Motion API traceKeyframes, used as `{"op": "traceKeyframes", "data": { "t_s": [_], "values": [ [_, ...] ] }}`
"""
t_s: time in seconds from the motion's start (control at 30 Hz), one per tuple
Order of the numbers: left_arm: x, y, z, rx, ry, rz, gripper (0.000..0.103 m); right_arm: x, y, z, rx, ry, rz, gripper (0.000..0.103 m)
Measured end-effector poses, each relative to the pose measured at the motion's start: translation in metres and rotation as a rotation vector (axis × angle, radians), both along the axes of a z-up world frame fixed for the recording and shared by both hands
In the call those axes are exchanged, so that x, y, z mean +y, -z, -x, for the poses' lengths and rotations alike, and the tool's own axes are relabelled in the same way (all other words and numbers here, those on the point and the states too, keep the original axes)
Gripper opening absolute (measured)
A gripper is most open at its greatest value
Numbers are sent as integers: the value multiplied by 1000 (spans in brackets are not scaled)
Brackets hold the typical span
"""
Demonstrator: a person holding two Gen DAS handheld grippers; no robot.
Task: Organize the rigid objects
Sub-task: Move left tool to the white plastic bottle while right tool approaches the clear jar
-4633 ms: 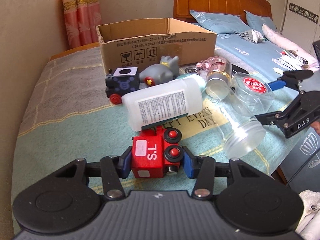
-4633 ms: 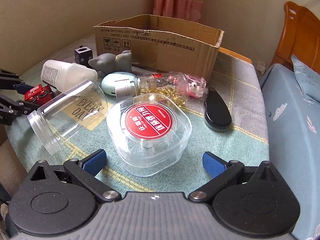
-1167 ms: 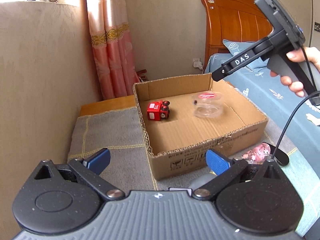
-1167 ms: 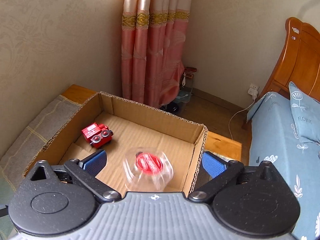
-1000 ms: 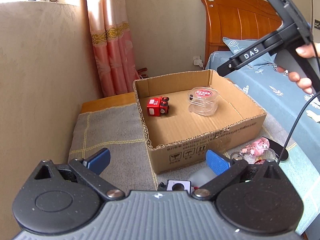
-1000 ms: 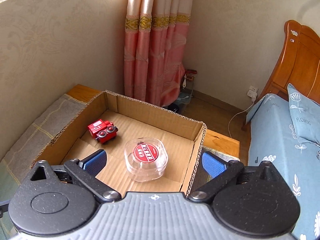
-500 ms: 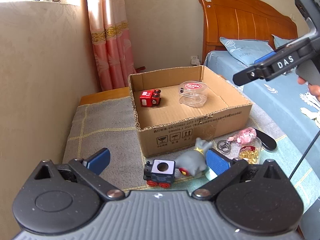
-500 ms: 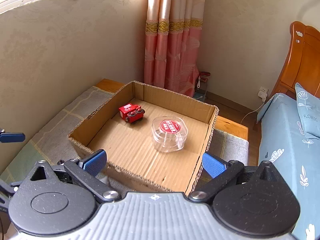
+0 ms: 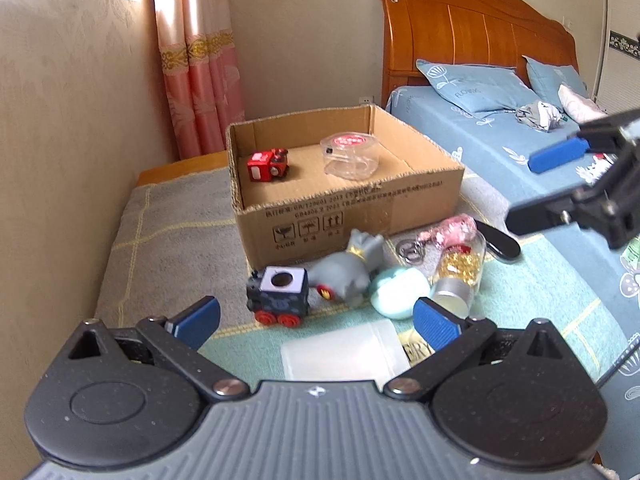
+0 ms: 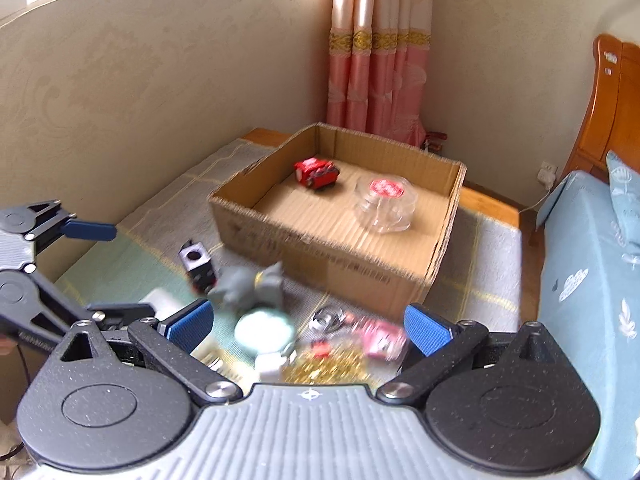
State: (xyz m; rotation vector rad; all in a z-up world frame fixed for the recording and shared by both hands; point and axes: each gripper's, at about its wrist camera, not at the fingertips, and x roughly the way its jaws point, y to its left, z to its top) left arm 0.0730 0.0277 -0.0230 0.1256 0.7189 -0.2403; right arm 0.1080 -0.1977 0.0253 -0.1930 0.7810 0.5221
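Observation:
An open cardboard box (image 9: 352, 216) (image 10: 332, 256) on the blanket holds a red toy train (image 9: 267, 165) (image 10: 317, 174) and a clear round container with a red label (image 9: 352, 154) (image 10: 386, 202). In front of the box lie a black toy train (image 9: 280, 296) (image 10: 197, 264), a grey animal figure (image 9: 348, 272) (image 10: 250, 284), a mint round case (image 9: 400, 292) (image 10: 264, 332), a bottle of gold beads (image 9: 460, 268), a pink keychain (image 9: 448, 232) and a white bottle (image 9: 344, 354). My left gripper (image 9: 316, 320) is open and empty above the white bottle. My right gripper (image 10: 306, 328) is open and empty above the clutter.
A black oval case (image 9: 500, 244) lies right of the beads bottle. A wall (image 9: 68, 160) runs along the left of the blanket, pink curtains (image 9: 200, 80) hang behind the box, and a bed with blue bedding (image 9: 500, 128) is to the right.
Both grippers have pulled back from the box and dropped toward the loose things in front of it. Earlier the red train and clear container were carried into the box and let go.

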Motion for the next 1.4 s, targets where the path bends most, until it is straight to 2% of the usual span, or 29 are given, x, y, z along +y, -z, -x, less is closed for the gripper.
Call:
{"op": "traceKeyframes", "data": {
  "t_s": [0.23, 0.37, 0.57, 0.73, 1.17, 1.4],
  "values": [
    [-1, 20, 7, 16, -12, -17, 102, 11, 46, 50, 33, -17, -10, 103],
    [6, 21, 8, 11, -22, 2, 102, 34, 62, 72, 25, -75, 14, 103],
    [11, 23, 7, 10, -24, 10, 102, 73, 80, 79, -11, -95, 85, 103],
    [11, 27, 5, 19, -15, 11, 102, 84, 92, 74, -7, -59, 98, 103],
    [-7, 43, -4, 75, 45, 18, 102, 10, 101, 83, 23, 178, 111, 103],
    [-15, 56, -9, 111, 51, -13, 102, -16, 113, 64, 36, 267, 99, 103]
  ]
}}
